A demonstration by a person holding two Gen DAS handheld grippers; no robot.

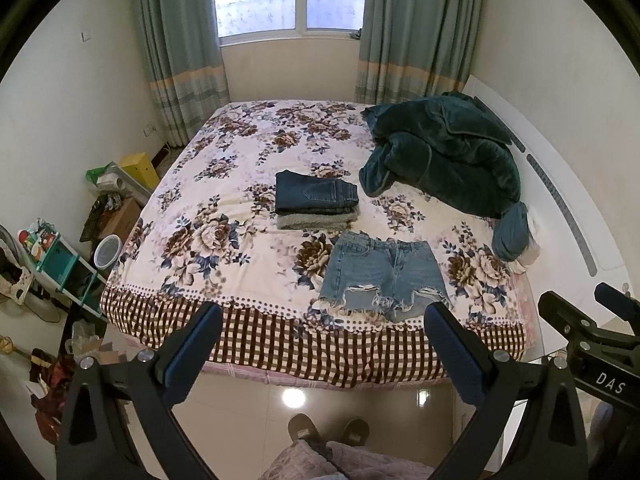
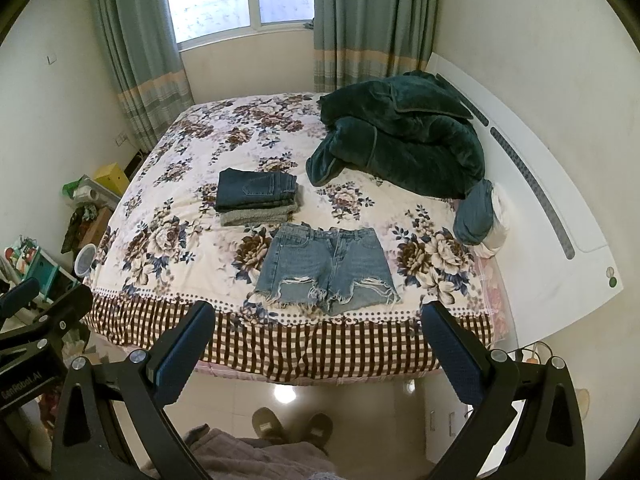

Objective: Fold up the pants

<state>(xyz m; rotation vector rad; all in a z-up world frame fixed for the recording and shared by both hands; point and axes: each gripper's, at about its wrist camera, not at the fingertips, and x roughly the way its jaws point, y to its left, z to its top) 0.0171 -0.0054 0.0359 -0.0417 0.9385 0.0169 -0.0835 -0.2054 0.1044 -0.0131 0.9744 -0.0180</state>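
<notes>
Light blue frayed denim shorts (image 1: 380,274) lie flat and unfolded near the front edge of the floral bed (image 1: 224,240), waistband away from me; they also show in the right wrist view (image 2: 326,270). Behind them sits a stack of folded dark jeans (image 1: 316,194) on a grey folded garment (image 1: 316,221), also seen in the right wrist view (image 2: 256,190). My left gripper (image 1: 324,320) is open and empty, held above the floor before the bed's edge. My right gripper (image 2: 318,318) is open and empty at the same distance.
A dark green plush blanket (image 1: 444,152) is heaped at the bed's far right, with a blue rolled cloth (image 1: 510,232) beside it. A white headboard (image 1: 560,200) runs along the right. Shelves, boxes and clutter (image 1: 60,256) fill the floor at left. Slippered feet (image 1: 328,432) stand below.
</notes>
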